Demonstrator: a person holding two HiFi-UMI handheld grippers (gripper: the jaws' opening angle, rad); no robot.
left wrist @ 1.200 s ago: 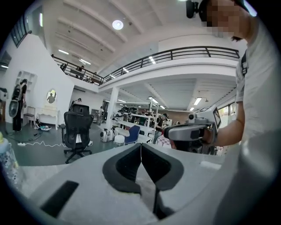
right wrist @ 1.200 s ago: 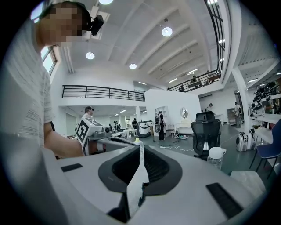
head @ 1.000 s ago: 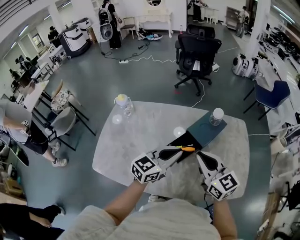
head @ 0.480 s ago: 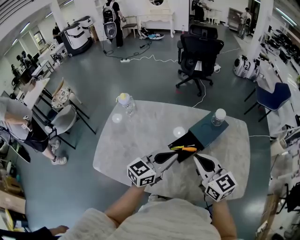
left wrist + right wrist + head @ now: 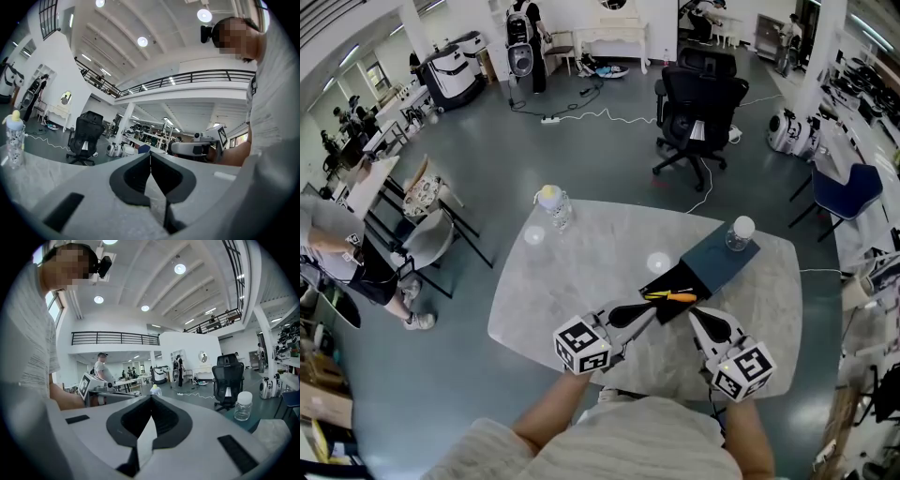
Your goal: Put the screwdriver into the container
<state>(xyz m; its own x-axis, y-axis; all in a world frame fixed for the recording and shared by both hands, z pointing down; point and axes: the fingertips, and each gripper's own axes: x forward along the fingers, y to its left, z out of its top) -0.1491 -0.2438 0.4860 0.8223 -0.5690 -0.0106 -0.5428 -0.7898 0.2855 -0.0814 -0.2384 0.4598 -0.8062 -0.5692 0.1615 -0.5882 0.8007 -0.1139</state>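
In the head view the screwdriver [image 5: 669, 296], with an orange and yellow handle, lies across the black near end of the dark teal container [image 5: 712, 261] on the marble table [image 5: 572, 281]. My left gripper [image 5: 650, 311] is shut and empty, its tip a little short of the screwdriver on the near left. My right gripper [image 5: 694, 315] is also shut and empty, just in front of the container's near edge. In the left gripper view the left gripper [image 5: 150, 154] shows its jaws pressed together. The right gripper view shows the right gripper [image 5: 150, 398] closed the same way.
A small jar with a white lid [image 5: 737, 232] stands on the container's far end. A bottle with a yellow cap [image 5: 549, 208] and two white discs [image 5: 658, 262] sit on the table. A black office chair [image 5: 696, 98] stands beyond the table, and a person [image 5: 337, 262] sits at the left.
The left gripper has drawn back a little from the screwdriver, which stays on the container's black end. The right gripper has hardly moved.
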